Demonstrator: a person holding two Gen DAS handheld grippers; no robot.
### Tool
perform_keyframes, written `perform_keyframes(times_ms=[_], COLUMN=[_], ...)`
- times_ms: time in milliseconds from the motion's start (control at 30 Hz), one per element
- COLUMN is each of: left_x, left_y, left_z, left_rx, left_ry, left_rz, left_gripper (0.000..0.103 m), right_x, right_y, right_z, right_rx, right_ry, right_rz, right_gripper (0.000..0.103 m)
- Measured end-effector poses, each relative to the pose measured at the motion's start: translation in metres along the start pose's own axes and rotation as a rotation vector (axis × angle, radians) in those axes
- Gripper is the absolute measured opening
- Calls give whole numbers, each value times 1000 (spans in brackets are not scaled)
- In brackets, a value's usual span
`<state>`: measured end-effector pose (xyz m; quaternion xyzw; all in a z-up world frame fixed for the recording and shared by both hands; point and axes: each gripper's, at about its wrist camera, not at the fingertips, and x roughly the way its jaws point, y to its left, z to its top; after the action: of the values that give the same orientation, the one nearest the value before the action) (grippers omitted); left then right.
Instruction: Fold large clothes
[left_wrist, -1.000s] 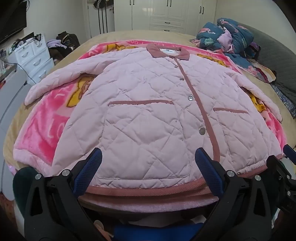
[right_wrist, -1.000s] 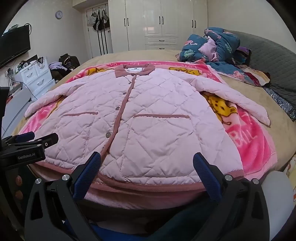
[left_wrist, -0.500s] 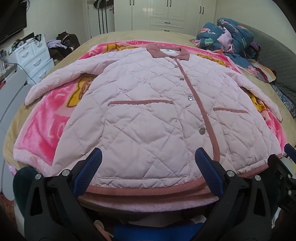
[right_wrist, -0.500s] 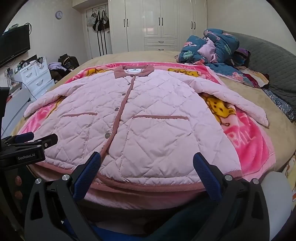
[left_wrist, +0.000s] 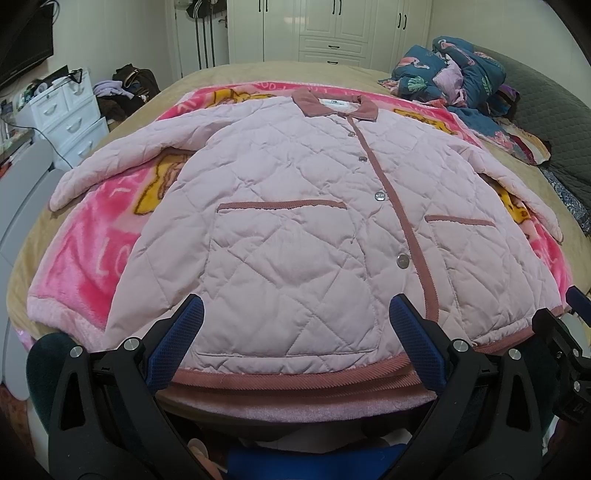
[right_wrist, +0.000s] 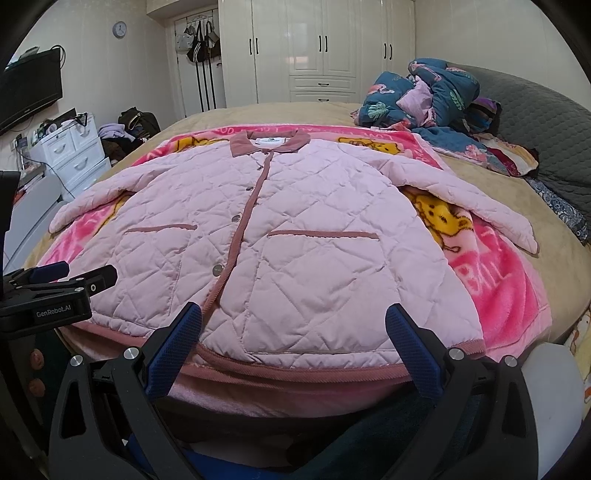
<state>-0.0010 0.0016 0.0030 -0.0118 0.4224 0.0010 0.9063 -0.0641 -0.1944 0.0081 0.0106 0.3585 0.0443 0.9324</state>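
A pale pink quilted jacket (left_wrist: 295, 206) (right_wrist: 280, 236) lies flat and buttoned on a bright pink cartoon blanket (left_wrist: 88, 254) (right_wrist: 495, 280), collar far from me, both sleeves spread sideways. Its dusty-rose hem (left_wrist: 295, 380) runs along the near bed edge. My left gripper (left_wrist: 295, 325) hovers open just above the hem at the jacket's left half, nothing between its blue pads. My right gripper (right_wrist: 293, 328) is open too, over the hem of the right half. In the right wrist view the left gripper (right_wrist: 70, 275) shows from the side at the left edge.
The tan bed (right_wrist: 554, 229) holds a heap of dark blue patterned bedding (right_wrist: 428, 99) at its far right by a grey headboard (right_wrist: 535, 122). White drawers (left_wrist: 70, 110) and a wall TV (right_wrist: 29, 88) stand left. White wardrobes (right_wrist: 317, 48) fill the back wall.
The right wrist view has tilted up slightly, showing a little more of the wardrobes. The left gripper and the jacket have not visibly moved.
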Motion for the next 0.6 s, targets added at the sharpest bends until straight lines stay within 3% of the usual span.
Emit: perform_keyframes(times_ms=[600], left_x=[0], left_y=[1], left_z=[0], left_rx=[0], left_ry=[-3], left_rz=[2], left_gripper=[94], right_x=[3], right_y=[2], right_z=[-1], right_rx=[-1], right_ry=[-1], right_rz=[2], right_gripper=[99])
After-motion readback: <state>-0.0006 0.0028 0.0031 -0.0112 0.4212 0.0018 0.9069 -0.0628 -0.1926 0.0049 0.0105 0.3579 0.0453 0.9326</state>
